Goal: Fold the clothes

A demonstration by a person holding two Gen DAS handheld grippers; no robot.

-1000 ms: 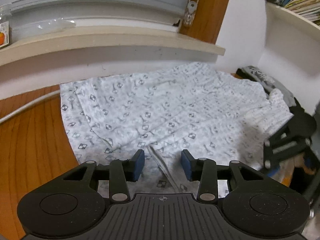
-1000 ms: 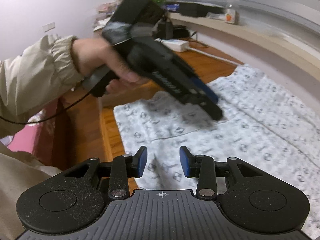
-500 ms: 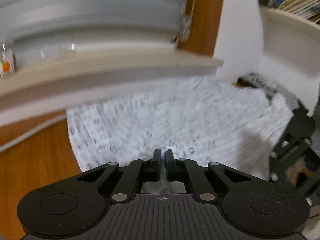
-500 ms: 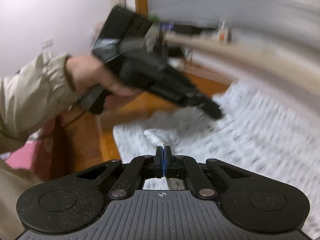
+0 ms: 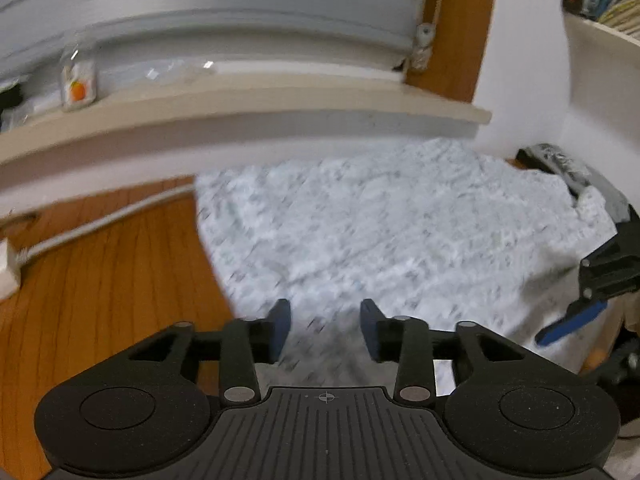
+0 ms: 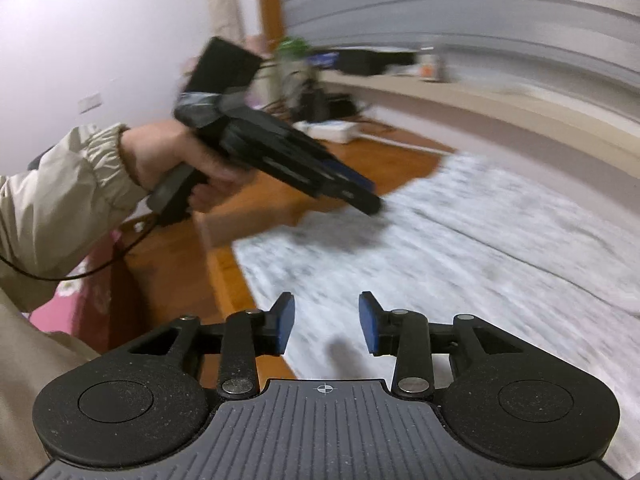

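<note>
A white garment with a small grey print (image 5: 400, 232) lies spread flat on the wooden table, blurred by motion. My left gripper (image 5: 325, 330) hovers open over its near edge with nothing between the blue pads. In the right wrist view the same garment (image 6: 460, 248) fills the right half, and my right gripper (image 6: 326, 322) stands open above its near edge, also empty. The left gripper (image 6: 360, 196) shows there too, held by a hand in a beige sleeve above the garment's far corner. At the right edge of the left wrist view, the right gripper's blue fingertip (image 5: 568, 324) pokes in.
A window ledge (image 5: 240, 108) with a small jar (image 5: 78, 76) runs behind the table. A white cable and plug block (image 5: 8, 268) lie on the bare wood (image 5: 100, 280) at left. Dark clothing (image 5: 560, 164) sits at the far right corner. A bookshelf (image 5: 600, 24) hangs above it.
Both grippers were open a second ago, pinched shut on the garment's edge half a second ago, and now stand open again, having let the cloth go and lifted back.
</note>
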